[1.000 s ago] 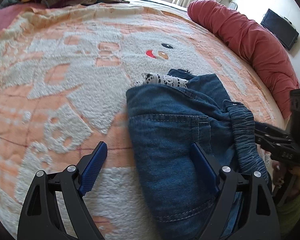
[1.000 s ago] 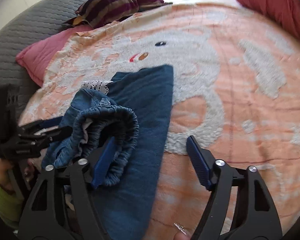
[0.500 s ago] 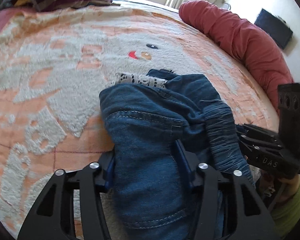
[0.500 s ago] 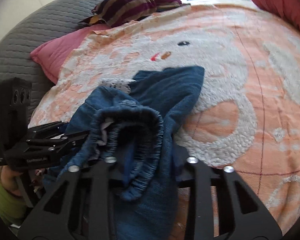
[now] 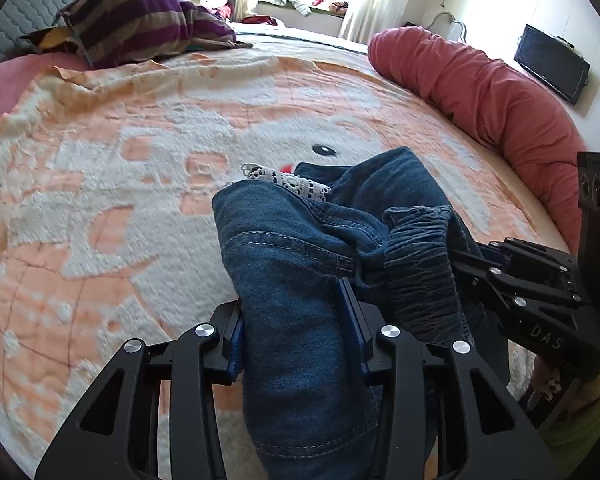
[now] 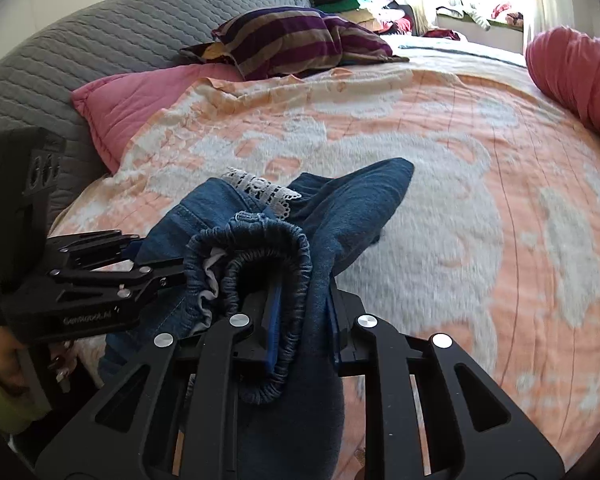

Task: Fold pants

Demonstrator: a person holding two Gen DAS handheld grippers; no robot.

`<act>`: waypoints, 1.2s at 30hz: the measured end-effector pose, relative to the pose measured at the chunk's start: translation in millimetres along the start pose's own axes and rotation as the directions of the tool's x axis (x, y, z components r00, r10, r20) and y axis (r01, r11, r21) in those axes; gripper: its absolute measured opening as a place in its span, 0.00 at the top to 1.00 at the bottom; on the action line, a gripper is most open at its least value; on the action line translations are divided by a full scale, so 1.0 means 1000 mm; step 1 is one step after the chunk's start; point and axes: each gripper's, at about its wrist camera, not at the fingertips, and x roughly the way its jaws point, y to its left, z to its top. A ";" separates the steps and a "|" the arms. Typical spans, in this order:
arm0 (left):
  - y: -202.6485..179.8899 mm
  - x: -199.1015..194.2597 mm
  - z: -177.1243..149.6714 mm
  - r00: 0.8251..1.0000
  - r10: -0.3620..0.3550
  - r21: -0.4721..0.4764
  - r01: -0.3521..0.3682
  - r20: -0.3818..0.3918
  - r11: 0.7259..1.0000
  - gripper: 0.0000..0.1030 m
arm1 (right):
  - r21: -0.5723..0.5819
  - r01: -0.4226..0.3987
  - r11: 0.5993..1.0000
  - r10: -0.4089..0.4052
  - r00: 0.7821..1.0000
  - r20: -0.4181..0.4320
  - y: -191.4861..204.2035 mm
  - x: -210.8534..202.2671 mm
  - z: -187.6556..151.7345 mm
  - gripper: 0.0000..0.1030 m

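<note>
Both grippers, the left gripper [image 5: 298, 320] and right gripper [image 6: 302, 322], are clamped on the bunched dark-blue denim pants [image 5: 300, 272], raised off the orange-and-white patterned bed blanket [image 5: 120, 184], so folding is judged only partly done.

Two close fisheye views from the wrists, looking forward across a bed.

The left wrist view looks along its fingers [image 5: 352, 320], close over the jeans [image 5: 300, 280], with the other tool at its right edge. The right wrist view sits just as close, the other tool at its left. Both share the jeans, the orange blanket [image 5: 140, 140], the striped pillow [image 6: 300, 36] and the window.
</note>
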 end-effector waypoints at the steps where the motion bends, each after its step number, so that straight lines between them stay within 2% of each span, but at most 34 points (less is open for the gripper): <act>1: 0.002 0.001 0.003 1.000 0.004 -0.004 -0.004 0.003 1.000 0.63 | -0.005 0.003 1.000 -0.003 1.000 0.001 0.000 0.003 0.003 0.88; 12: 0.012 0.020 0.030 0.999 0.039 -0.014 -0.038 0.025 0.999 0.63 | -0.004 0.045 0.999 -0.045 0.999 0.017 -0.010 0.023 0.027 0.92; 23: 0.019 0.033 0.028 0.998 0.060 -0.013 -0.060 -0.002 0.998 0.62 | 0.025 0.071 0.997 -0.071 0.997 -0.020 -0.026 0.037 0.018 0.92; 29: 0.024 0.037 0.025 0.998 0.068 -0.030 -0.068 -0.017 0.997 0.53 | 0.059 0.100 0.993 -0.097 0.994 -0.048 -0.035 0.042 0.011 0.86; 34: 0.026 0.039 0.023 0.997 0.075 -0.035 -0.076 -0.027 0.997 0.49 | 0.062 0.145 0.987 -0.140 0.987 -0.079 -0.040 0.048 0.008 0.74; 36: 0.026 0.041 0.022 0.996 0.082 -0.037 -0.083 -0.035 0.996 0.43 | 0.070 0.156 0.985 -0.149 0.984 -0.093 -0.042 0.051 0.006 0.72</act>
